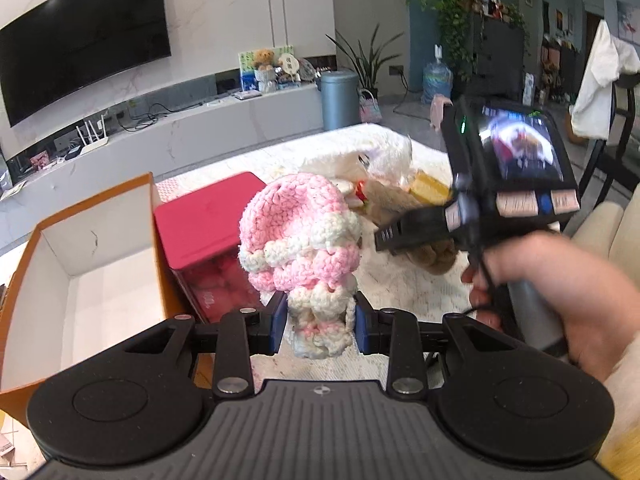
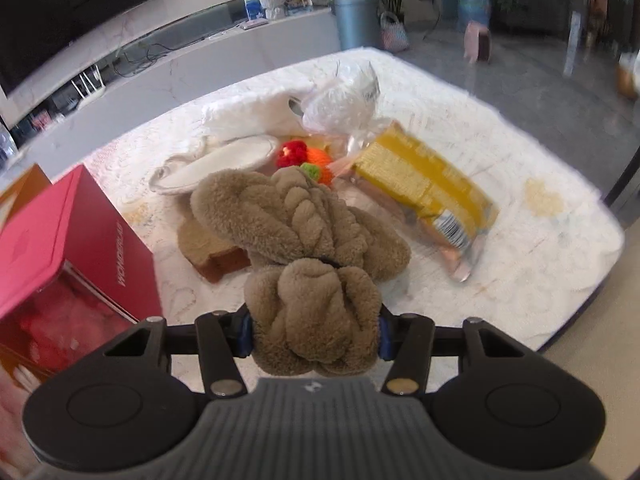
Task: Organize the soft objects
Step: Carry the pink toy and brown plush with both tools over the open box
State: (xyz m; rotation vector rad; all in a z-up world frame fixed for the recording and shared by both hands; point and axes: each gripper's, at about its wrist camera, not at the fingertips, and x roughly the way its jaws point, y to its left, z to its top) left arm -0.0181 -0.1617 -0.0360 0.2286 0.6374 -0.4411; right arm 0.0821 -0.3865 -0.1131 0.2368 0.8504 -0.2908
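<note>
Pink toy: the left gripper (image 1: pixel 320 322) holds a pink and white knitted toy (image 1: pixel 298 236). It is bumpy yarn, with a round pink top and a white and pink bottom. It sits up in the air in front of the boxes.
Left gripper: its two blue pads press on the thin bottom part of the knitted toy, one on each side. The jaws are partly closed around it.
Brown toy: the right gripper (image 2: pixel 314 332) has a fluffy brown plush thing (image 2: pixel 308 248). It looks like soft twisted rolls, like a braid. The far part lies on the white fuzzy mat (image 2: pixel 500 152).
Right gripper: its jaws are closing, and the near lump of the brown plush is squeezed between the blue pads.
Orange box: an open orange box (image 1: pixel 56 280) is on the left. It is white inside, and the part that shows has nothing in it.
Red box: a red box (image 2: pixel 68 240) stands just beside the orange one. It has a clear side, and soft pink and red things show inside.
Other soft things: a white fluffy thing (image 2: pixel 252 114), a flat white pouch (image 2: pixel 216 166), a red and orange knitted toy (image 2: pixel 308 156), a clear bag (image 2: pixel 344 104) and a yellow packet (image 2: pixel 424 184) lie on the mat.
Hand: a person's hand (image 1: pixel 560 292) grips the right gripper's handle.
</note>
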